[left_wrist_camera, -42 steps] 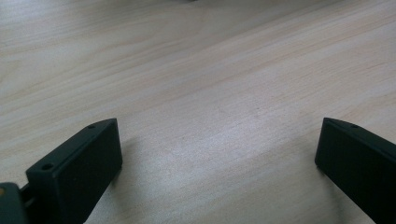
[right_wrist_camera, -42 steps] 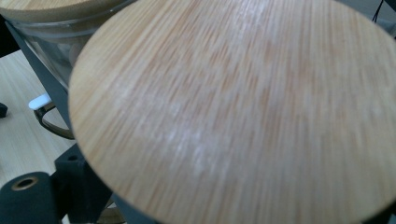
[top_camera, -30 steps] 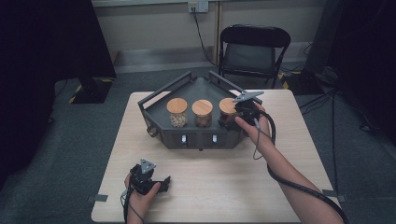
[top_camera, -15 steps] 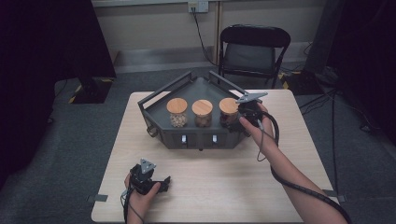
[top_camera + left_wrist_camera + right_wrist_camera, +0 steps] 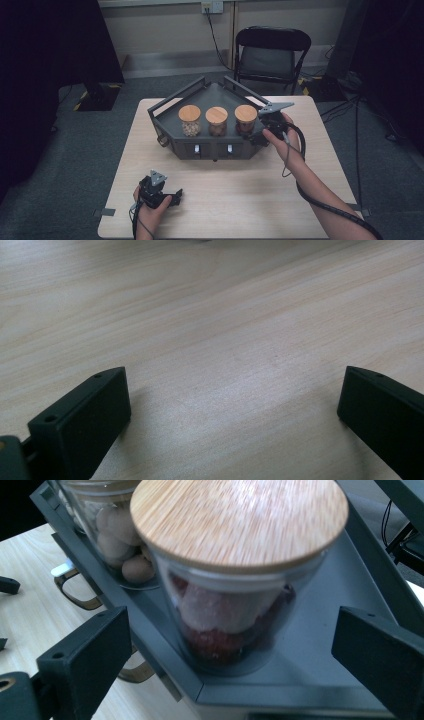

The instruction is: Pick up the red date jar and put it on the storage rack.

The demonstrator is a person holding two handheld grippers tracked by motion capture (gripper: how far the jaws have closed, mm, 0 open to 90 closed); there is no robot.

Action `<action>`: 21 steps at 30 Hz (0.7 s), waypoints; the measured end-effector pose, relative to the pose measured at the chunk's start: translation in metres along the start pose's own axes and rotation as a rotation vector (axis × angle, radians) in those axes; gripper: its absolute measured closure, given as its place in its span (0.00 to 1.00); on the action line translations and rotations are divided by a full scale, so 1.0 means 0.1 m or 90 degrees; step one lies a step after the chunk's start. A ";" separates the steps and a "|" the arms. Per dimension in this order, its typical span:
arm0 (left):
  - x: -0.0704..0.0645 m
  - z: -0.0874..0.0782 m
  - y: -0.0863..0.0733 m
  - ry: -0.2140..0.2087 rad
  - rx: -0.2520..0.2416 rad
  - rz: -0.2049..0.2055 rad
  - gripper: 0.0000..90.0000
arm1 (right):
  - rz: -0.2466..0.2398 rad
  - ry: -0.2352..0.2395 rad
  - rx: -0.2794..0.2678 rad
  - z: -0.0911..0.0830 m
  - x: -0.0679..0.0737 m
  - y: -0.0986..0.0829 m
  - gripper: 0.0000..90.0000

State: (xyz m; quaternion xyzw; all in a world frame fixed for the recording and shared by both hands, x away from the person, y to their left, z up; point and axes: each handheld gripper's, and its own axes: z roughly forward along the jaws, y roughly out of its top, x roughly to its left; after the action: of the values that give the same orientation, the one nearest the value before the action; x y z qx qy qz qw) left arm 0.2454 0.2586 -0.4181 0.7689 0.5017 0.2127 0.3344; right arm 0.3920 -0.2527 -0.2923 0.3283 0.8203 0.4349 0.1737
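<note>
Starting at the left of the dark tray (image 5: pixel 170 132), we have our left claw (image 5: pixel 167 196) resting low on the table (image 5: pixel 230 200) near its front edge, well apart from the tray; the left gripper view shows its jaws spread wide over bare wood, holding nothing. On the tray three glass jars stand in a row, each with a round wooden lid: the left jar (image 5: pixel 190 121) holds pale lumps, the middle jar (image 5: pixel 216 121) brownish ones, and the right jar (image 5: pixel 245 119) something red and pale. Our right claw (image 5: pixel 230 655) sits at the tray's right front corner, jaws wide open on either side of the right jar and not yet touching it.

We judge this jar to be fairly heavy for its size, stiff, smooth and breakable, so the glass may slip. The lid looks loose-fitting, and lifting by it could leave the jar behind. We would grip the glass body below the lid, around the middle, squarely and firmly.

The middle jar stands just beside it, leaving little room for the inner jaw. The tray's raised rail (image 5: pixel 250 94) runs behind, and its low front lip lies beneath the claw, so the jar must rise clear before it comes away.
</note>
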 end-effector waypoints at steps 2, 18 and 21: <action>0.00 0.00 0.00 0.000 0.000 0.000 0.00 | -0.003 0.000 0.000 -0.03 0.01 -0.02 0.02; 0.00 0.00 0.00 0.000 0.000 0.000 0.00 | -0.030 0.025 -0.016 -0.24 0.12 -0.25 0.02; 0.00 0.00 0.00 0.000 0.000 0.000 0.00 | -0.037 0.026 -0.018 -0.26 0.14 -0.30 0.02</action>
State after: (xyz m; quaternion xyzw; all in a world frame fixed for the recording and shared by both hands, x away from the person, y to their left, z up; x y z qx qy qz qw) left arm 0.2453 0.2585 -0.4181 0.7689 0.5017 0.2128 0.3343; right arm 0.3555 -0.2712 -0.3022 0.2930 0.8268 0.4476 0.1738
